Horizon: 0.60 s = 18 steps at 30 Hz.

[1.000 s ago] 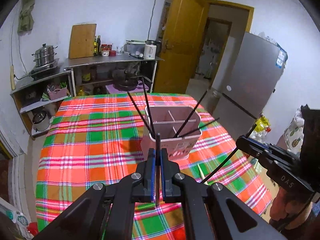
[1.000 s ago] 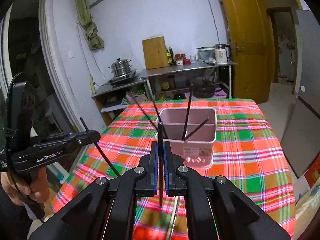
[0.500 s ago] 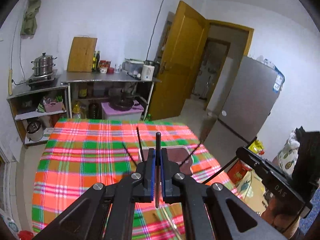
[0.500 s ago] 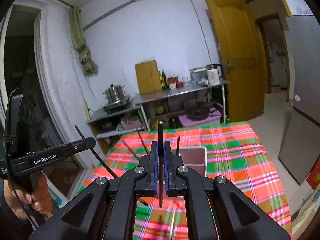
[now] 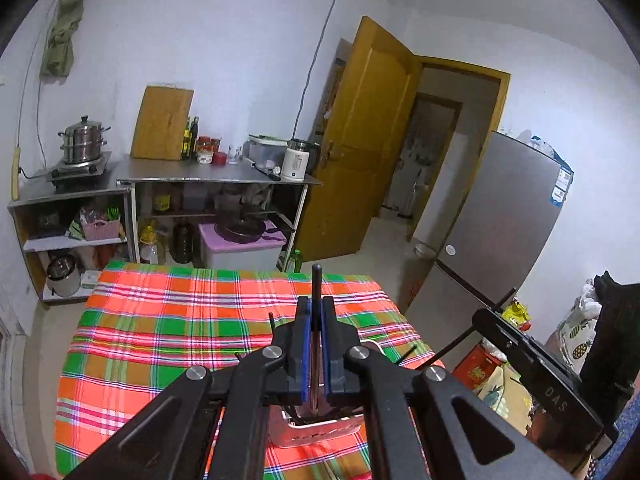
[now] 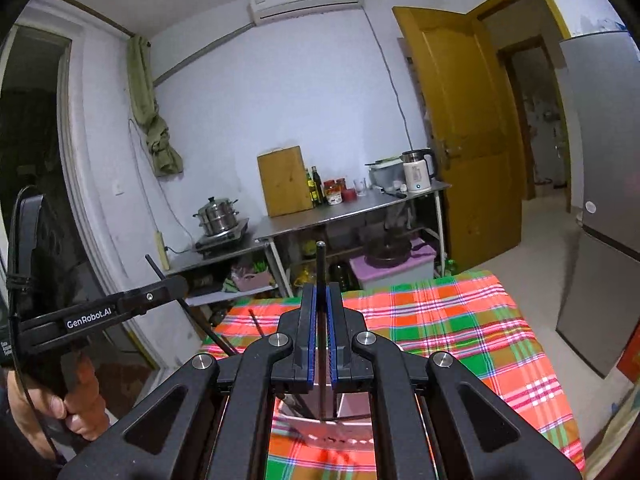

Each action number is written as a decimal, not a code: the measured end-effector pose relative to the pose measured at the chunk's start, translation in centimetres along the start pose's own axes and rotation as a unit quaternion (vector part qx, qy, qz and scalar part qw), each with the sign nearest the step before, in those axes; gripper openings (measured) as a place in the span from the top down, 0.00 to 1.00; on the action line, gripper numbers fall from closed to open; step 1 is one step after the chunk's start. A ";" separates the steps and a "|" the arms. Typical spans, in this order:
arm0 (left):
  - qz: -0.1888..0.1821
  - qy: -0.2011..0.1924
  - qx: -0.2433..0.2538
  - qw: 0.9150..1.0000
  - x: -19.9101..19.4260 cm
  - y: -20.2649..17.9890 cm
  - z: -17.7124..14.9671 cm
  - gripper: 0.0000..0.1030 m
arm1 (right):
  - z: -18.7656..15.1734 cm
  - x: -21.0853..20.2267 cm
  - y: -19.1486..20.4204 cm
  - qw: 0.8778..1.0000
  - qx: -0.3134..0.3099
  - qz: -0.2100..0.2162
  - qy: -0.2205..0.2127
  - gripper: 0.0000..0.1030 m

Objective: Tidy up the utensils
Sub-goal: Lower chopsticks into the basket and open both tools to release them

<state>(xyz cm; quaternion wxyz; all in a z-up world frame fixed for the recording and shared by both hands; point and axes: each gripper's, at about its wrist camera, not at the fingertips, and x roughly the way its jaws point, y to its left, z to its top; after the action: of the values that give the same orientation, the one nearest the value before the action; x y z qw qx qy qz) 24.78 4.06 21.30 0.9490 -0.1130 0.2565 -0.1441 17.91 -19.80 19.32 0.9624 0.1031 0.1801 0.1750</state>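
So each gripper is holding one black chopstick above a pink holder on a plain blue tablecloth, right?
Nearly. The tablecloth is not plain blue: both wrist views show a red, green and orange plaid. The rest holds: the left gripper and the right gripper each clamp a black chopstick above the pink holder.

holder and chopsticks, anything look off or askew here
Nothing is spilled or damaged. The pink holder stands upright on the plaid cloth. The left gripper and right gripper are each shut on a black chopstick over it. Chopsticks already inside lean at mixed angles.
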 end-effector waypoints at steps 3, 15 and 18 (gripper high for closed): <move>0.000 0.009 -0.008 1.000 1.5 0.8 -0.7 0.96 | -0.9 1.1 -0.1 1.000 -0.003 -0.003 0.010 0.96; 0.004 0.056 -0.026 0.998 6.4 3.3 -4.5 0.96 | -4.6 4.7 -0.8 0.998 -0.005 -0.009 0.062 0.96; 0.007 0.066 -0.026 0.997 7.4 3.7 -5.3 0.96 | -5.3 5.4 -0.8 0.997 -0.009 -0.009 0.073 0.96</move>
<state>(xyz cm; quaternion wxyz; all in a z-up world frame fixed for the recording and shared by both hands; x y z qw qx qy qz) 28.95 4.29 12.40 0.9276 -0.1262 0.3231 -0.1383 20.85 -17.84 12.58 0.9492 0.0799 0.2493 0.1746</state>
